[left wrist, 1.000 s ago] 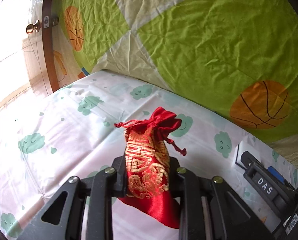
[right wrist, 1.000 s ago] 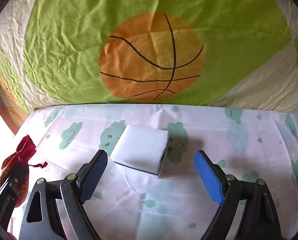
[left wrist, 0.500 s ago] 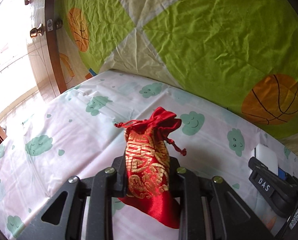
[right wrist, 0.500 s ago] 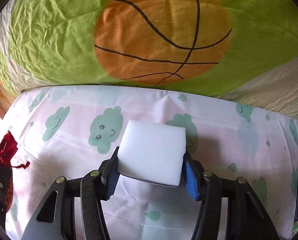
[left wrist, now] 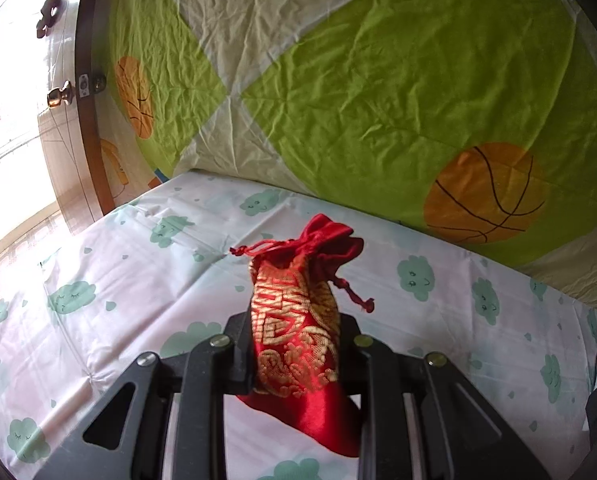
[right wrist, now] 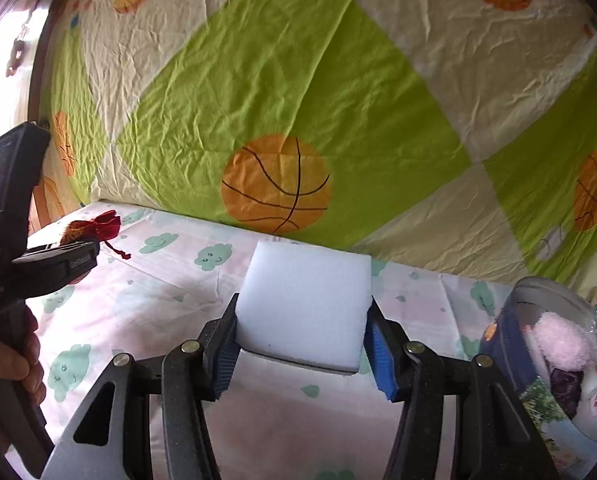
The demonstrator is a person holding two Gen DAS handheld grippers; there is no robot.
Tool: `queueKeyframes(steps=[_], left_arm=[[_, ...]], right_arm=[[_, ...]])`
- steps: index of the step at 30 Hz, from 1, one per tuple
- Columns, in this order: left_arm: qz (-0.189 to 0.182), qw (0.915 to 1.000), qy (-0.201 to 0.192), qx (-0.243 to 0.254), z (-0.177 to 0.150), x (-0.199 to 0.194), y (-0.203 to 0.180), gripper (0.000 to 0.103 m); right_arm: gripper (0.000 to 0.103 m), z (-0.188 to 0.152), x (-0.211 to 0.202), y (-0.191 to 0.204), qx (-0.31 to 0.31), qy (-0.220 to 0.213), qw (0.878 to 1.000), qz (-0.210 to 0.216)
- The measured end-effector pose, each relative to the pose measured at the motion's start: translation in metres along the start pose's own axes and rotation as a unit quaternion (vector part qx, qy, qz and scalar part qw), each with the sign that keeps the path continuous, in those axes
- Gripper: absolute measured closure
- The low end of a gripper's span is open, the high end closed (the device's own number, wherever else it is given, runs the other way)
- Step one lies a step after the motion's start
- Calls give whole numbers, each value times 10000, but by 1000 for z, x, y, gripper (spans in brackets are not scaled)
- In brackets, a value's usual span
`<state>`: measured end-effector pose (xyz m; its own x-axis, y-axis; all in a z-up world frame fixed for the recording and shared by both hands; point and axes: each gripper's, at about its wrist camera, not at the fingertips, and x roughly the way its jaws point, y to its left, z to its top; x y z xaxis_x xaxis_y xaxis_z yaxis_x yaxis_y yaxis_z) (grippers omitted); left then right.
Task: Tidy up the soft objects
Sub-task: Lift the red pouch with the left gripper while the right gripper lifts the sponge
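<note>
Left gripper point(left wrist: 296, 344): jaws pinching red drawstring pouch point(left wrist: 298, 320) mid-body, above counter; slick satin, limp, light. Right gripper point(right wrist: 303, 344): jaws squeezing white sponge block point(right wrist: 304, 306) at sides; light, compressible. Bin point(right wrist: 514, 332) at 3 o'clock.

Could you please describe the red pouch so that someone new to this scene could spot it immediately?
Start at the bed sheet printed with green clouds, in front of the green basketball quilt. Above it, the left gripper has its jaws closed on the red pouch. It alone is shiny red satin with gold embroidery and a drawstring neck; the right gripper's white sponge is plain.
</note>
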<state>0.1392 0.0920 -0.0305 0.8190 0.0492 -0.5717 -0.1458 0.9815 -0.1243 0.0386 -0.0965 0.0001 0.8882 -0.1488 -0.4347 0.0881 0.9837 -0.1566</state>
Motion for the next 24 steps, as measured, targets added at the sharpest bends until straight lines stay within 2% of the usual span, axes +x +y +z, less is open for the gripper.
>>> queueKeyframes(steps=[3, 7, 15, 24], left_arm=[[-35, 9999, -142, 48, -5, -9, -8, 80], [-51, 9995, -279, 146, -12, -17, -17, 80], [-30, 9983, -527, 254, -25, -42, -30, 80], [-28, 9976, -619, 301, -35, -60, -37, 80]], right_arm=[[45, -7, -27, -2, -73, -491, 9987, -128], [45, -11, -47, -8, 62, -820, 9965, -169], [45, -20, -59, -24, 511, -830, 9951, -145], [45, -26, -70, -21, 296, -900, 9953, -182]])
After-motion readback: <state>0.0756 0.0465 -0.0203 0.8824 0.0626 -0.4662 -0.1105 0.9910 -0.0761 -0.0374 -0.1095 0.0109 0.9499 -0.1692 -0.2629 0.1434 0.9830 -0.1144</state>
